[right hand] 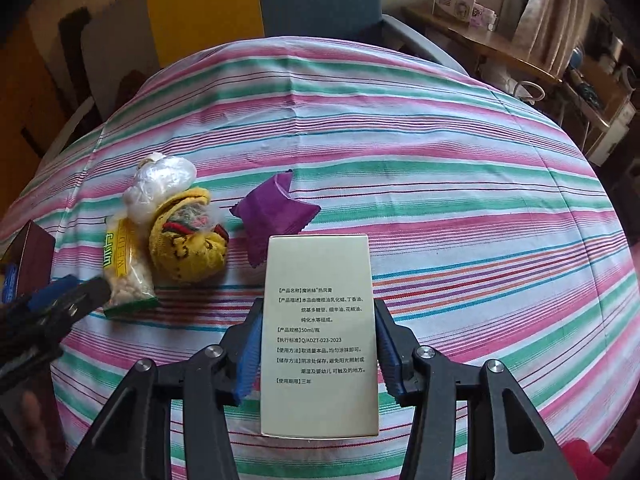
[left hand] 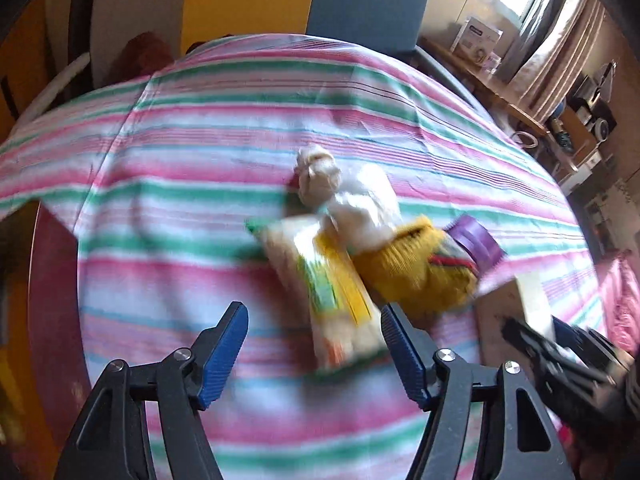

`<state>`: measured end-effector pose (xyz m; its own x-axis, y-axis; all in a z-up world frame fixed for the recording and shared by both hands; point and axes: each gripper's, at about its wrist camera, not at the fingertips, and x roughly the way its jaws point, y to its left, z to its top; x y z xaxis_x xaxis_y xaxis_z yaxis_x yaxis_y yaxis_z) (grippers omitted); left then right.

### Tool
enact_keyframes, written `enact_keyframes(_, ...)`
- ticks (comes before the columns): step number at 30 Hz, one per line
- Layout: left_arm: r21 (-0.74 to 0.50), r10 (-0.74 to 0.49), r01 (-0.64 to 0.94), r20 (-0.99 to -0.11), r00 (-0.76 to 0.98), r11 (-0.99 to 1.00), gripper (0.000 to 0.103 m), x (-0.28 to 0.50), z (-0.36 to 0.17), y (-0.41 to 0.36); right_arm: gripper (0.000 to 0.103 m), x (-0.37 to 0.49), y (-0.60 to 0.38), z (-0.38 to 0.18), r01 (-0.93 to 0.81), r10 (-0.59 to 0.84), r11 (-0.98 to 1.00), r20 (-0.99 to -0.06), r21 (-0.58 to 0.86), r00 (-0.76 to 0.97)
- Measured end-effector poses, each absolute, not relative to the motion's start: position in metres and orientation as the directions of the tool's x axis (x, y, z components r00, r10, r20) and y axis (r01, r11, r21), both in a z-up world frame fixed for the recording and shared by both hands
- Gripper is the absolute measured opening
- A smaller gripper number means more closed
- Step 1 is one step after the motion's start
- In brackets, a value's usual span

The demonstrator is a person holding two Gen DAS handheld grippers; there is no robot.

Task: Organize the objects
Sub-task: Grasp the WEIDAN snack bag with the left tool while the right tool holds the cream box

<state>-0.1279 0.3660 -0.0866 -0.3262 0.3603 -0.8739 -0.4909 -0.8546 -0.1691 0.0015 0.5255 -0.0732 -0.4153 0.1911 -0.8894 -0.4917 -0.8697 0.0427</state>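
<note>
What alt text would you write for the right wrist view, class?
The right gripper clamps a cream box printed with Chinese text above a striped tablecloth. Left of it lie a purple sachet, a yellow knitted pouch and a snack packet.

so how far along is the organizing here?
Done: nothing looks sorted yet. In hand: the right gripper clamps the cream box. The left gripper is open, its fingers straddling the snack packet. Left: that packet, the white plastic bag, yellow knit pouch and purple sachet, clustered on the striped cloth.
</note>
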Motion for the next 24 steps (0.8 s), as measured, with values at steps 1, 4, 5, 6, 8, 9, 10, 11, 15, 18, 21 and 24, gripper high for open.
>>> enact_keyframes(1,-0.161,0.353,-0.491,-0.876,-0.33,-0.856,0.069,-0.13,-0.088,0.368,0.051,0.001,0.525,-0.073,-0.491,0.193,-0.87,-0.89,0.04,-0.414)
enact_keyframes(4,-0.149,0.34,-0.486,-0.88,-0.332,-0.861,0.069,-0.142,-0.097,0.378,0.051,0.0,0.525,-0.073,-0.492,0.193,-0.87,-0.891,0.038,-0.412)
enact_keyframes(5,-0.136,0.328,-0.486,-0.883,-0.335,-0.863,0.069,-0.145,-0.102,0.382,0.051,0.001,0.526,-0.074,-0.494,0.192,-0.869,-0.892,0.039,-0.409)
enact_keyframes(6,-0.114,0.314,-0.496,-0.885,-0.343,-0.861,0.069,-0.147,-0.106,0.386,0.051,0.0,0.527,-0.075,-0.495,0.189,-0.868,-0.894,0.042,-0.406)
enact_keyframes(8,-0.059,0.296,-0.519,-0.873,-0.387,-0.853,0.069,-0.143,-0.108,0.39,0.051,-0.001,0.527,-0.076,-0.495,0.186,-0.868,-0.896,0.043,-0.403)
enact_keyframes(9,-0.043,0.293,-0.525,-0.866,-0.404,-0.85,0.069,-0.139,-0.109,0.389,0.051,-0.001,0.527,-0.077,-0.494,0.186,-0.869,-0.897,0.04,-0.401)
enact_keyframes(10,-0.035,0.288,-0.523,-0.866,-0.41,-0.851,0.066,-0.139,-0.109,0.388,0.051,-0.002,0.527,-0.078,-0.493,0.186,-0.869,-0.899,0.038,-0.397)
enact_keyframes(11,-0.024,0.279,-0.521,-0.865,-0.417,-0.853,0.064,-0.137,-0.11,0.386,0.051,-0.002,0.527,-0.08,-0.494,0.182,-0.869,-0.902,0.039,-0.391)
enact_keyframes(15,-0.018,0.263,-0.494,-0.863,-0.432,-0.869,0.038,-0.131,-0.106,0.37,0.051,-0.002,0.532,-0.087,-0.508,0.157,-0.859,-0.915,0.058,-0.371)
enact_keyframes(18,-0.048,0.288,-0.498,-0.862,-0.418,-0.866,0.037,-0.12,-0.104,0.356,0.053,-0.003,0.539,-0.099,-0.528,0.115,-0.845,-0.935,0.085,-0.335)
enact_keyframes(21,-0.027,0.287,-0.512,-0.852,-0.438,-0.859,0.037,-0.097,-0.104,0.344,0.054,-0.005,0.538,-0.101,-0.525,0.125,-0.847,-0.933,0.076,-0.337)
enact_keyframes(24,-0.023,0.31,-0.529,-0.831,-0.461,-0.848,0.037,-0.072,-0.105,0.337,0.07,-0.004,0.541,-0.102,-0.523,0.083,-0.842,-0.926,0.132,-0.368)
